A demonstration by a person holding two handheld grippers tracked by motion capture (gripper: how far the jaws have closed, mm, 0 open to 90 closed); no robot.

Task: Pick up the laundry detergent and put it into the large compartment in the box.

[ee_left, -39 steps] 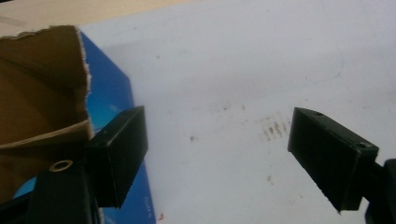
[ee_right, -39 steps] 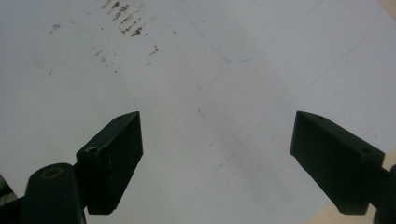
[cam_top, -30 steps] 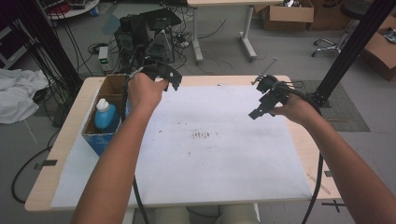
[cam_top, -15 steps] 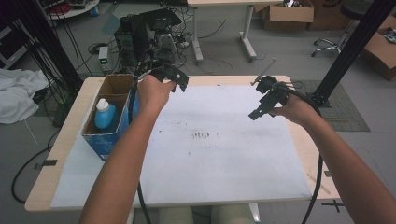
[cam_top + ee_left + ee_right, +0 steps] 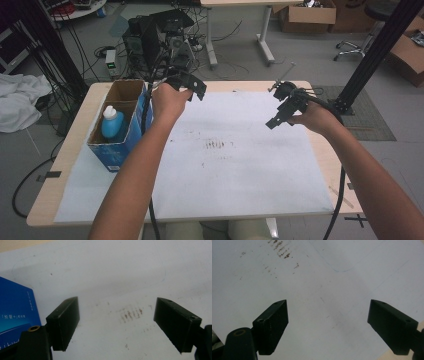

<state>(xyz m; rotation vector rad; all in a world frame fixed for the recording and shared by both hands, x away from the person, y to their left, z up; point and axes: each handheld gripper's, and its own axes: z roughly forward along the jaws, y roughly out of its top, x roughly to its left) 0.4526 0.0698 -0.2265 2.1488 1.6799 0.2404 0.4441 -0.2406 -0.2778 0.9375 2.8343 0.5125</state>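
Blue cardboard box (image 5: pixel 119 142) sits at the left edge of a wooden table (image 5: pixel 60 165), its long axis running from the person's side toward the far edge, its open top facing up and divided into two compartments. A blue bottle with a white cap (image 5: pixel 111 123) stands upright in the nearer compartment; the farther one shows bare brown cardboard inside. In the high view the left hand (image 5: pixel 169 102) is raised just beside the box's far right corner, forearm stretched diagonally up from the bottom edge, holding the left gripper (image 5: pixel 192 86) above the white paper sheet (image 5: pixel 240 175) that covers most of the tabletop. The left gripper view shows its two matte black, block-shaped jaws spread wide with nothing between them, a glossy printed side of the box at left and a patch of brownish smudges (image 5: pixel 131 313) on the paper between them. The right hand (image 5: pixel 315 119) hovers over the right side of the sheet, well apart from the box, wrist bent inward, with the right gripper (image 5: pixel 281 107) pointing toward the table's middle; whether it touches the paper is hard to judge from above. Its own view shows the jaws equally wide and empty over smooth white paper marked with a faint pen curve (image 5: pixel 337 270). A black cable (image 5: pixel 336 210) trails down along the right forearm.
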